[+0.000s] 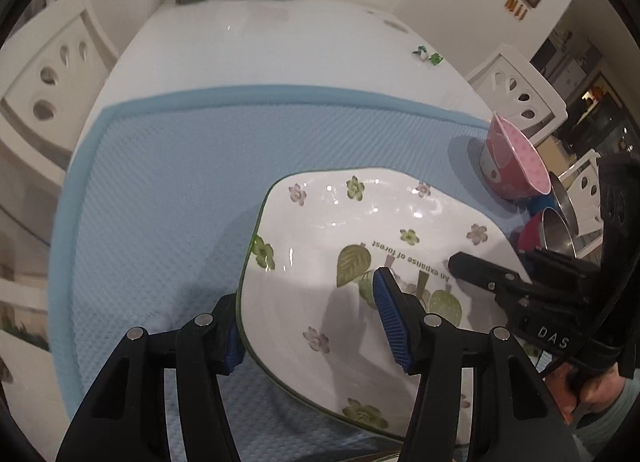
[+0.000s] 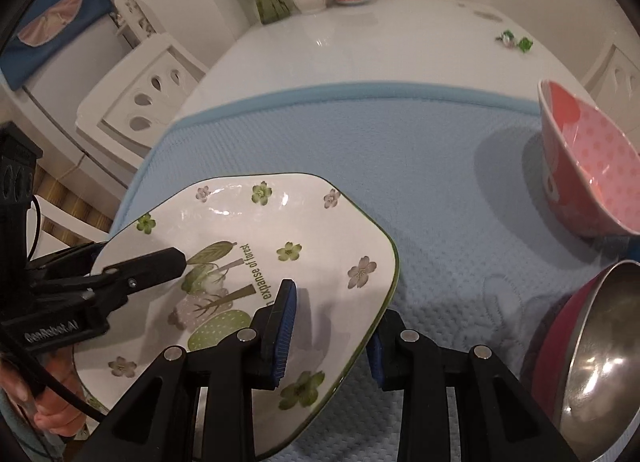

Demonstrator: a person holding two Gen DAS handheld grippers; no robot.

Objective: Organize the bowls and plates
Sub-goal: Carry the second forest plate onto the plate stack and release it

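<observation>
Evidently you carry the glossy white ceramic plate with rounded corners, a thin green rim and printed flowers [image 1: 360, 222] between 2 claws because it is wide and slick: your left claw [image 1: 316, 322] straddles its left edge and your right claw [image 2: 332, 326] pinches its right edge, each with 1 ribbed blue pad [image 2: 282, 326] on the face and 1 beneath. It hangs tilted above the pale blue waffle-textured mat [image 1: 168, 182] on the shiny white bench [image 1: 260, 46], while a pink dotted bowl [image 2: 592, 174] leans on edge against nested steel-lined bowls [image 2: 600, 342] on your right, likely its neighbours once sorted.
</observation>
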